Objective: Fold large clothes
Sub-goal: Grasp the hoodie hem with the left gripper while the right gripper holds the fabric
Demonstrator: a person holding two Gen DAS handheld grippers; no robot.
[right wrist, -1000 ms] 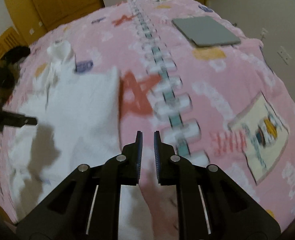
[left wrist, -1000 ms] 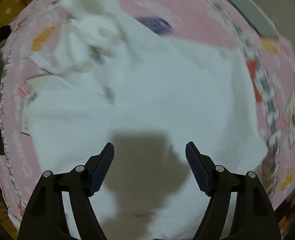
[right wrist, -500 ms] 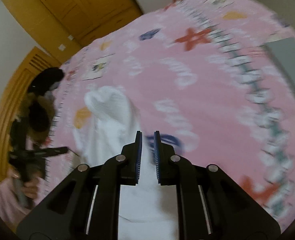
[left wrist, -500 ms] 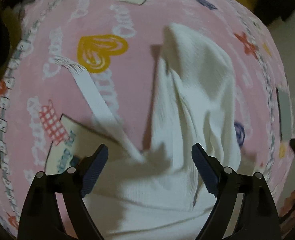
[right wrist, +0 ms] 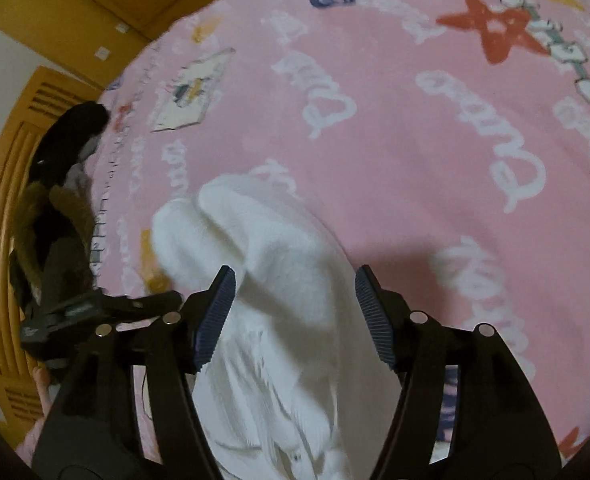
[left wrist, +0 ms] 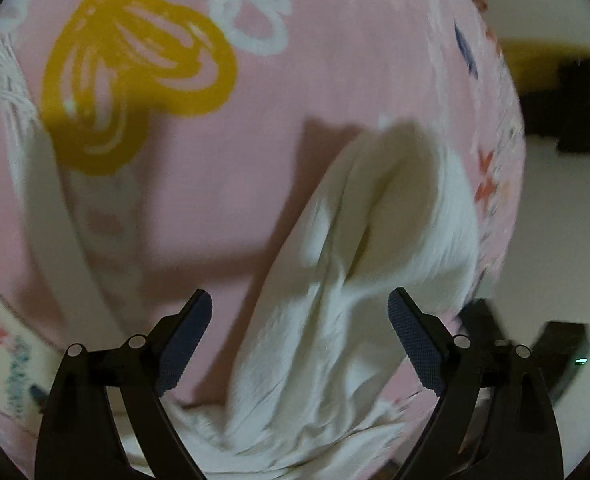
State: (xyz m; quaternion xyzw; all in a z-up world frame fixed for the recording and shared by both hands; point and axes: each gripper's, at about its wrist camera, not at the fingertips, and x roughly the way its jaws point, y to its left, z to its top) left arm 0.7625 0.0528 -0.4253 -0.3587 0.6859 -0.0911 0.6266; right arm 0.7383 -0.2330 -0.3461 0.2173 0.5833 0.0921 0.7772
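Left wrist view, garment: the white ribbed knit garment (left wrist: 335,340) lies on the pink printed bedspread (left wrist: 223,184), bunched into a long ridge that runs from the near edge away to the far right, ending in a rounded cuff-like opening.
Left wrist view, left hand-held gripper (left wrist: 299,322): its jaws have just been opening and stand wide apart, straddling the ridge of cloth without pressing on it, so nothing is gripped; it looks set either to take this part or to have just let it go.
Left wrist view, surroundings: a yellow heart print (left wrist: 135,72) sits far left on the bedspread, clear of the cloth.
Right wrist view, garment: the same white cloth (right wrist: 291,320) rises between the jaws and ends in a rounded hump just beyond them, near the left edge of the bed.
Right wrist view, right hand-held gripper (right wrist: 295,312): its jaws have just been opening; the cloth lies between them, apparently loose, so the pads hold nothing.
Right wrist view, left side: the other gripper's black frame (right wrist: 95,308) shows beside the cloth, which suggests both hands work the same end for one fold.
Right wrist view, bedspread: a red star print (right wrist: 495,32) lies far right, well apart.
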